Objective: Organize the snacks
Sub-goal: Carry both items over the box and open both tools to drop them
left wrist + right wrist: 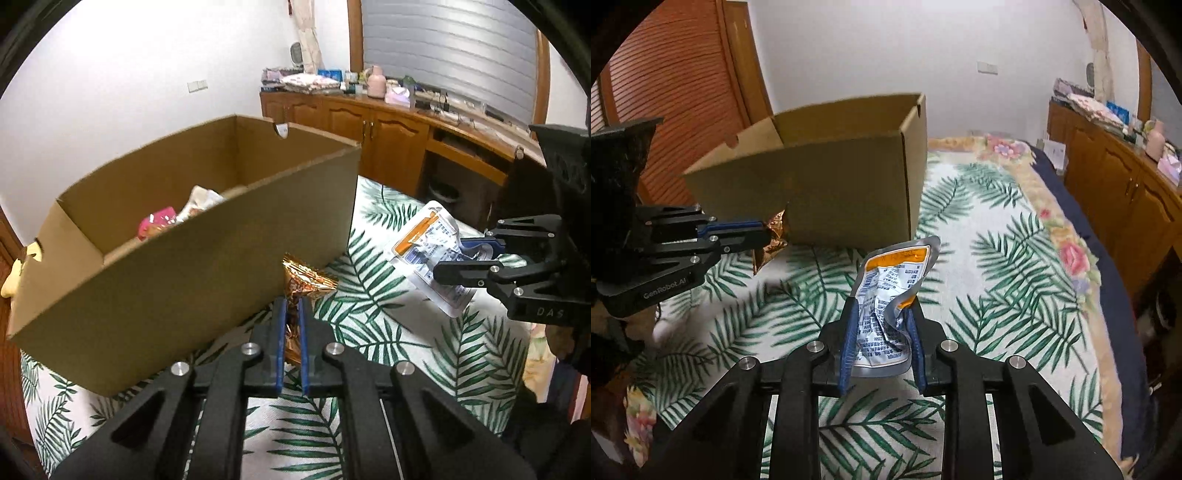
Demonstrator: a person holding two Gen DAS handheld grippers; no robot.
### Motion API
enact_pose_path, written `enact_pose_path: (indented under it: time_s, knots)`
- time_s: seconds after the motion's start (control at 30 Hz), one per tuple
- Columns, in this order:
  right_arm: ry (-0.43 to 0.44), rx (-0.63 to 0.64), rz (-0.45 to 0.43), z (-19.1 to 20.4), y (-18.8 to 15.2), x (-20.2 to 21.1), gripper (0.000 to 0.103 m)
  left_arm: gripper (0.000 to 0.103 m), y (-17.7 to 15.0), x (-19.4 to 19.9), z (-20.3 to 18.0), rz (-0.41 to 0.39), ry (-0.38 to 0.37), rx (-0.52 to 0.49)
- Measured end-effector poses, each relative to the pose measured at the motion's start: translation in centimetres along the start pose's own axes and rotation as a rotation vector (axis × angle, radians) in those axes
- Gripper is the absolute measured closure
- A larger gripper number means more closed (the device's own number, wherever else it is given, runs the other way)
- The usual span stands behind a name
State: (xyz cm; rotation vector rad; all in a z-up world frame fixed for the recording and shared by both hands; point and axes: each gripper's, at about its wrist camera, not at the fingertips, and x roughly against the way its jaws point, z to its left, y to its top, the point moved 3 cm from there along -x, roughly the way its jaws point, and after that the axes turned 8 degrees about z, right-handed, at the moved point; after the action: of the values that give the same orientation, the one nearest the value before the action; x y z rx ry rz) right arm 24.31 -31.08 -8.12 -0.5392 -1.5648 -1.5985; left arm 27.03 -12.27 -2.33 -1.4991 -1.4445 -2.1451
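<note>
Two snacks are in hand and neither is in the box yet. The gold wrapper [295, 295] is pinched between the closed fingers of the left gripper [291, 317], held up off the leaf-print cloth [388, 332] and just in front of the near wall of the cardboard box [177, 273]; from the right wrist view it looks to be touching or almost touching that wall, though I cannot tell which. The silver pouch [890, 295] with the orange band stands crumpled between the fingers of the right gripper [882, 328], which are closed on its lower half, and it hangs over the cloth to the right of the box, clearly apart from it. Inside the box, at least two snacks already lie on the bottom: a pink packet [157, 221] and a pale crinkled bag [201, 203] beside it. So the sorting seems partly done, with some snacks stowed and these two on their way; both must be carried over the rim and let go inside. No other loose snacks show on the cloth in either view, so these may well be the last, though parts of the bed are out of view. Beyond the bed stand a wooden cabinet [369, 125] with clutter on top and a white wall [886, 55].
</note>
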Motion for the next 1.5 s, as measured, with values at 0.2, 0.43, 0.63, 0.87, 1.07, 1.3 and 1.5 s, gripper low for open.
enact_pose_path:
  time_s: [0.2,0.43,0.63,0.87,1.07,1.3,1.5]
  knots:
    - [0.0,0.028,-0.048,0.9,1.6,2.2,0.079,0.099,1.0,2.8,0.9,-0.072,0.001,0.023]
    - [-0.003,0.076,-0.104,2.3,4.1,4.0,0.079,0.099,2.2,5.8,2.9,-0.165,0.021,0.067]
    - [0.012,0.114,-0.155,3.8,7.4,4.6,0.079,0.099,3.3,6.8,5.8,-0.217,0.061,0.121]
    - [0.058,0.156,-0.192,6.0,11.4,3.9,0.079,0.099,4.0,6.7,9.0,-0.241,0.126,0.169]
    - [0.08,0.186,-0.214,7.6,14.5,2.7,0.079,0.099,4.4,5.7,11.7,-0.231,0.186,0.196]
    - [0.073,0.22,-0.212,8.4,16.0,0.9,0.079,0.099,4.7,4.0,13.1,-0.2,0.208,0.21]
    - [0.075,0.216,-0.177,8.2,16.1,-1.2,0.079,0.099,4.7,2.9,13.4,-0.18,0.209,0.218]
